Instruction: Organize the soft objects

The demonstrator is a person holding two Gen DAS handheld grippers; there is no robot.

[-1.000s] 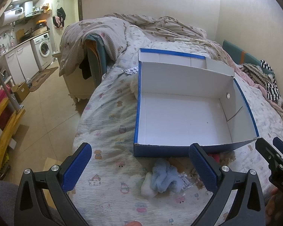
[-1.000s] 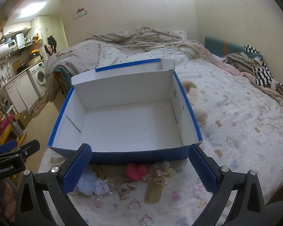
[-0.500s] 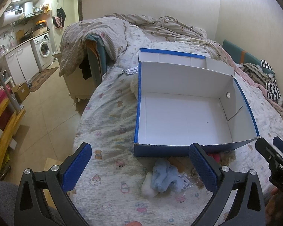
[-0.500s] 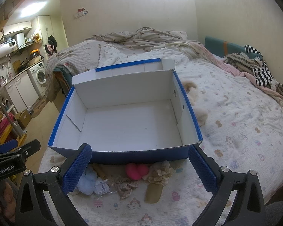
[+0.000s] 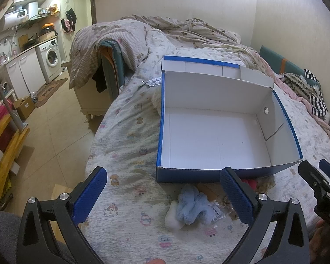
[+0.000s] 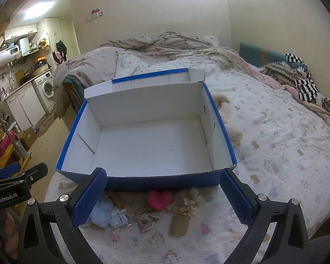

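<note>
The left gripper is spread wide and holds nothing; it hovers above the printed bedsheet. Between its blue pads lies a light blue fluffy item, touching a small white soft piece and a plastic-wrapped label.

The right gripper is likewise spread wide and empty. Between its fingers, just beside the near wall of the box, lie a pink heart-shaped plush, a beige scrunchie, a brown-grey scrunchie and a tan flat piece. The blue fluffy item sits beside the left finger.

The blue cardboard box stands open on the bed, its white interior bare, its lid flap raised at the far side. A cream plush lies against the box's right outer wall. A striped garment lies well apart at the far right.
</note>
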